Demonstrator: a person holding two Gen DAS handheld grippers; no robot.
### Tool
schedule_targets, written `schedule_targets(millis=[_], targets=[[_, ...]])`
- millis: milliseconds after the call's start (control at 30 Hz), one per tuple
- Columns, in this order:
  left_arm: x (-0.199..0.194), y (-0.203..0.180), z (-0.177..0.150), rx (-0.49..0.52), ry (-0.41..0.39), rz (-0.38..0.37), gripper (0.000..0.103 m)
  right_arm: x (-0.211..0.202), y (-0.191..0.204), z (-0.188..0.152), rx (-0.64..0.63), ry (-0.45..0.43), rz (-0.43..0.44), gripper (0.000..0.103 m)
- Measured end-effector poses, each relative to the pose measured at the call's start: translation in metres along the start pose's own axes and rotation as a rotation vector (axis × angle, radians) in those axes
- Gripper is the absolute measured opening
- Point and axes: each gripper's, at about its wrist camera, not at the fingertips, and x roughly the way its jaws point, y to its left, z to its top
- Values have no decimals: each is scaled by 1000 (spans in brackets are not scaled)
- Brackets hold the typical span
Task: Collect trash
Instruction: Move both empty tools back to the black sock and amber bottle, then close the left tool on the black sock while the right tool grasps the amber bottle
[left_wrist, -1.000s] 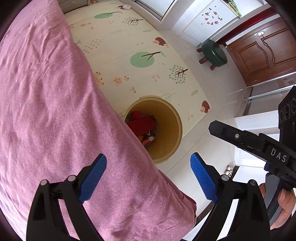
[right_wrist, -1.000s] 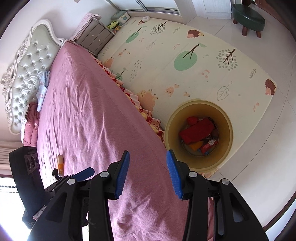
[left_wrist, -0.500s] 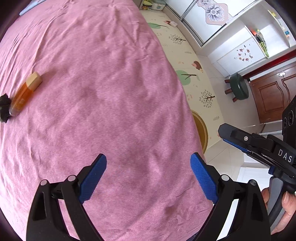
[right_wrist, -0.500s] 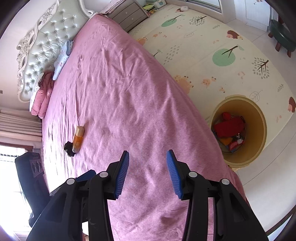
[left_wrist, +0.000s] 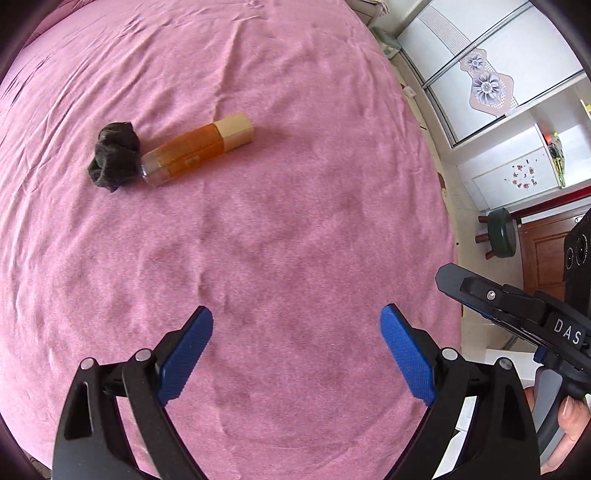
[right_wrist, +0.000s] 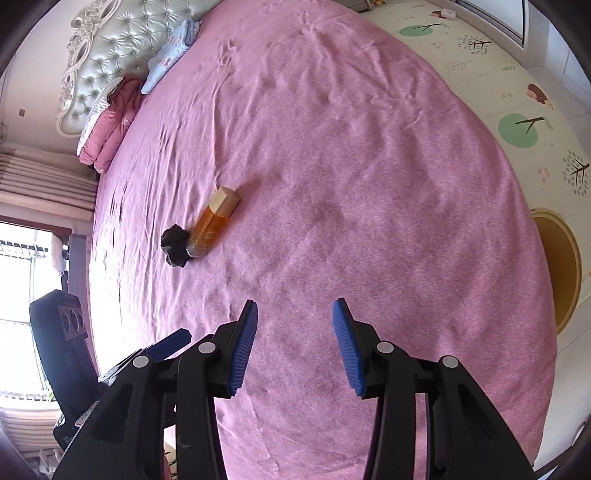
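Note:
An orange bottle with a cream cap (left_wrist: 197, 148) lies on its side on the pink bed (left_wrist: 295, 221), with a black crumpled wad (left_wrist: 114, 157) touching its base. Both also show in the right wrist view: the bottle (right_wrist: 214, 223) and the wad (right_wrist: 175, 246). My left gripper (left_wrist: 297, 354) is open and empty, above the bed, well short of them. My right gripper (right_wrist: 293, 343) is open and empty, with the bottle ahead to its left. The yellow trash bin (right_wrist: 567, 269) stands on the floor past the bed's right edge, partly hidden.
A tufted headboard (right_wrist: 107, 48) with pillows (right_wrist: 110, 122) is at the far end of the bed. A patterned play mat (right_wrist: 517, 96) covers the floor on the right. A green stool (left_wrist: 500, 232) and a wooden door (left_wrist: 543, 254) are beyond the bed.
Both grippers have swung from the bin and floor toward the bed. The bottle and black wad have come into the middle of both views. The bin has slid to the right edge.

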Motion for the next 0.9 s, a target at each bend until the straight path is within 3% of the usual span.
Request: schedule_targets(millis=[367, 633, 900], targets=[[-6, 85, 34, -58, -24, 25, 92, 57, 58, 14, -11, 32, -5, 43], [2, 150, 75, -159, -56, 39, 92, 94, 79, 26, 12, 48, 4, 46], [23, 180, 119, -188, -52, 41, 92, 121, 89, 47, 39, 62, -3, 46]])
